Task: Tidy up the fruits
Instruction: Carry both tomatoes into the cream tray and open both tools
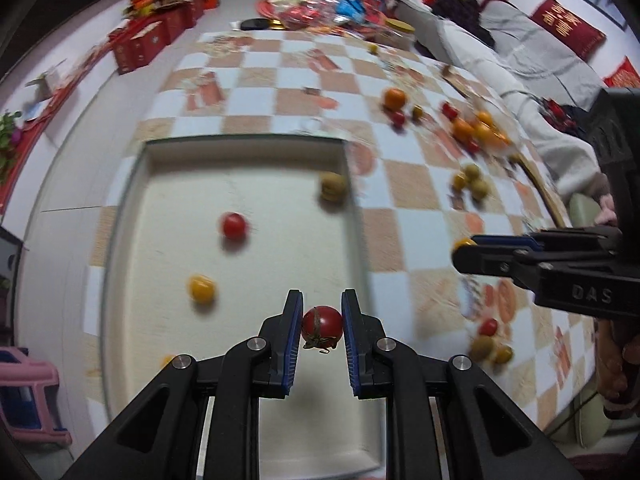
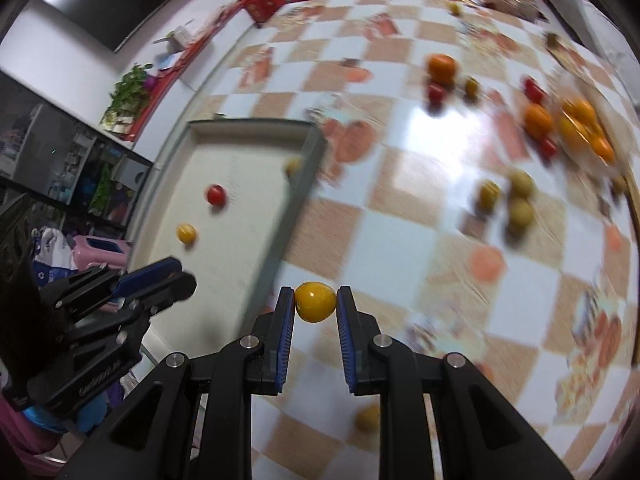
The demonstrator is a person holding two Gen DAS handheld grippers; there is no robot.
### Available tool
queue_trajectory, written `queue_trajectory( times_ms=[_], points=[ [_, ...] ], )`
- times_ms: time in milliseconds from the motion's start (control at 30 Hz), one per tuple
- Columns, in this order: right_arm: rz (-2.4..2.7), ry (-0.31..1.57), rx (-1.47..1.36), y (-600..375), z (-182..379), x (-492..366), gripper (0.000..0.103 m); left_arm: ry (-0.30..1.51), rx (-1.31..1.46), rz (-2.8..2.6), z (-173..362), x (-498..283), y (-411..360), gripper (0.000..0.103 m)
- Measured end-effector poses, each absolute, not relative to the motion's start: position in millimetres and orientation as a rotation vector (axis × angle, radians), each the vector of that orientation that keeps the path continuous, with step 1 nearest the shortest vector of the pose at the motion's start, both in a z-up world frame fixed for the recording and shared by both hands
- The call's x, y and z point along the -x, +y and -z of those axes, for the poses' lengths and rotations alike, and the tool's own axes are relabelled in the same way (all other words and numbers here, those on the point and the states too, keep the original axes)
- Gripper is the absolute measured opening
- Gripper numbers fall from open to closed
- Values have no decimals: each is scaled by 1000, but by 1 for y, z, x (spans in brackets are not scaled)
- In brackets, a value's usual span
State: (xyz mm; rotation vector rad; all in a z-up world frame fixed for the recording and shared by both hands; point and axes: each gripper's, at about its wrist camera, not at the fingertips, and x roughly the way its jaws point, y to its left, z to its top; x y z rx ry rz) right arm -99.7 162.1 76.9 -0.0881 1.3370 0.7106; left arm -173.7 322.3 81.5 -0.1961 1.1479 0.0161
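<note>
My left gripper is shut on a red cherry tomato and holds it above the near part of a white rectangular tray. In the tray lie a red tomato, a yellow tomato and a green-brown fruit. My right gripper is shut on a yellow tomato over the checkered tablecloth, just right of the tray. The right gripper also shows at the right edge of the left wrist view. The left gripper shows at the left of the right wrist view.
Loose fruit lies on the tablecloth right of the tray: oranges, red tomatoes, green-yellow fruits and a few near the front edge. Red boxes and clutter stand at the far end. A person sits on a sofa.
</note>
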Motion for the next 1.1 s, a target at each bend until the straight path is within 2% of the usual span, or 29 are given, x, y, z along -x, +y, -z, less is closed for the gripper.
queue_trajectory(
  times_ms=[333, 867, 933, 967, 1000, 1033, 1100],
  points=[
    [-786, 1359, 158, 242, -56, 91, 23, 1136, 245, -248, -53, 143, 412, 21],
    [-767, 1354, 375, 283, -21, 106, 24, 1184, 205, -270, -26, 122, 421, 22],
    [-776, 1355, 387, 284, -19, 109, 24, 1202, 197, -271, -24, 121, 420, 38],
    [-777, 1356, 394, 285, -18, 110, 24, 1204, 191, -282, -23, 121, 420, 59],
    [-779, 1353, 401, 285, -18, 111, 25, 1195, 183, -296, -24, 122, 420, 63],
    [-782, 1348, 405, 285, -18, 112, 27, 1184, 177, -302, -25, 123, 420, 63],
    [-793, 1345, 410, 285, -19, 114, 38, 1191, 180, -297, -25, 123, 420, 63]
  ],
)
